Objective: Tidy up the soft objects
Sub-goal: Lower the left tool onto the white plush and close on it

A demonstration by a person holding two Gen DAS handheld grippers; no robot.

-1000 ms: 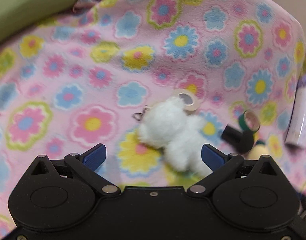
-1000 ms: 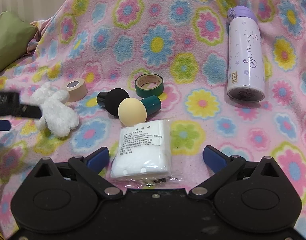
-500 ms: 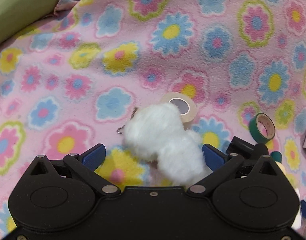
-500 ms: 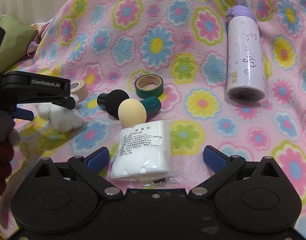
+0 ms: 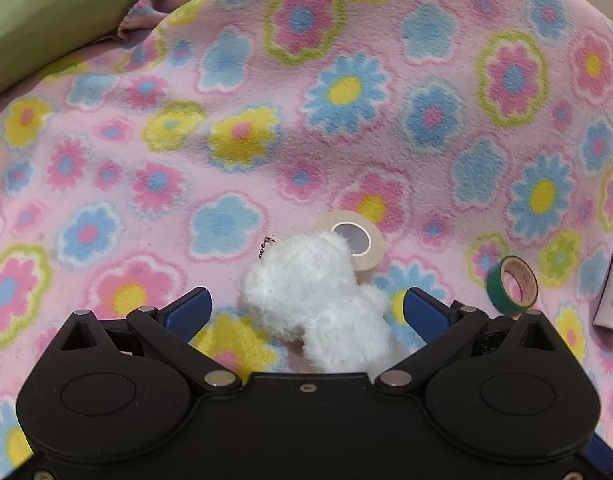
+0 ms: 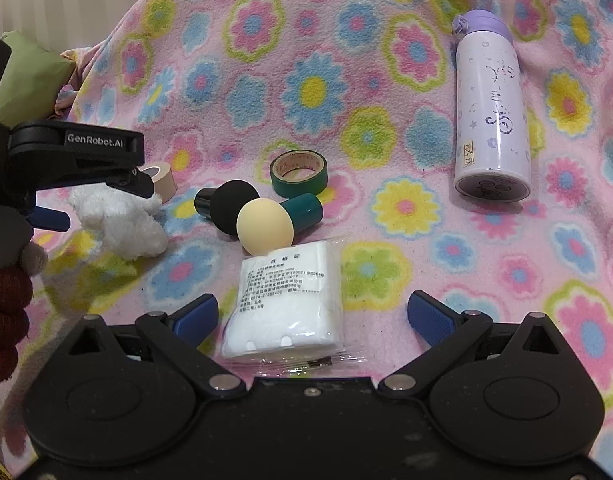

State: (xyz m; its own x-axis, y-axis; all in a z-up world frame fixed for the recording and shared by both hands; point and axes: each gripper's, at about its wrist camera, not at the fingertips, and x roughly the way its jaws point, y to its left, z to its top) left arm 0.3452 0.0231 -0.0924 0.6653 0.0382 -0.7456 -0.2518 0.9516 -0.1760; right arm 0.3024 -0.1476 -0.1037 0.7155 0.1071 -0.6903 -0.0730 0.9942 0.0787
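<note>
1. My left gripper point(image 5: 306, 308) has its jaws spread wide, either side of the white plush toy point(image 5: 318, 300) lying on the flowered blanket point(image 5: 346, 92), gripping nothing.
2. A beige tape roll point(image 5: 356, 246) sits just behind the toy.
3. My right gripper point(image 6: 312, 318) is likewise wide apart around the packet of cotton pads point(image 6: 286, 300), clamping nothing.

The left camera is looking down from close up over its hand-held gripper point(image 5: 306, 312) at the white fluffy toy point(image 5: 318, 300). The right camera is sitting lower and farther back, facing across the flowery blanket point(image 6: 346, 60). Both are showing the toy, the beige tape roll point(image 5: 356, 244) and the green tape roll point(image 5: 512, 286).
</note>
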